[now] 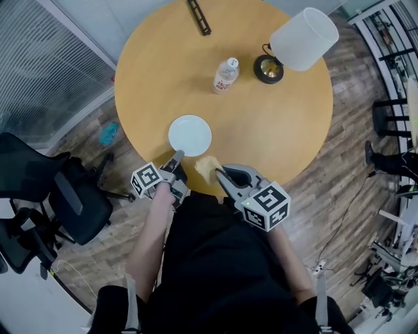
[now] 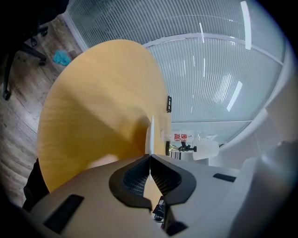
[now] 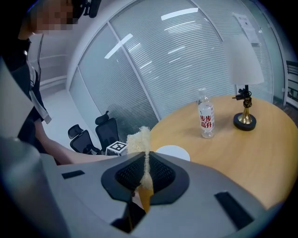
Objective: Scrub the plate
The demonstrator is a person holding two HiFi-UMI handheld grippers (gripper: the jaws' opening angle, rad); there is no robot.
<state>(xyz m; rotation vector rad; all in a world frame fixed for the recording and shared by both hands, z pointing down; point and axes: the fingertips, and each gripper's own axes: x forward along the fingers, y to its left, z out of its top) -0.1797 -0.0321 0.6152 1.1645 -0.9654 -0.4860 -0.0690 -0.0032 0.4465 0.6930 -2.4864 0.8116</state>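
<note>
A small white plate (image 1: 189,135) lies near the front edge of the round wooden table (image 1: 281,130). My left gripper (image 1: 177,157) reaches it from the near side and is shut on its near rim. In the left gripper view the plate (image 2: 151,134) shows edge-on as a thin white sliver rising from between the shut jaws (image 2: 150,159). My right gripper (image 1: 219,173) is just right of the plate, shut on a yellow sponge (image 1: 206,167). In the right gripper view the sponge (image 3: 139,139) sticks up from between the jaws (image 3: 146,157), with the plate (image 3: 173,152) beyond it.
A water bottle (image 1: 226,75) and a white-shaded lamp (image 1: 297,40) stand further back on the table, a black bar (image 1: 199,16) at the far edge. Black office chairs (image 1: 72,196) stand at left on the wooden floor, near a teal object (image 1: 108,133).
</note>
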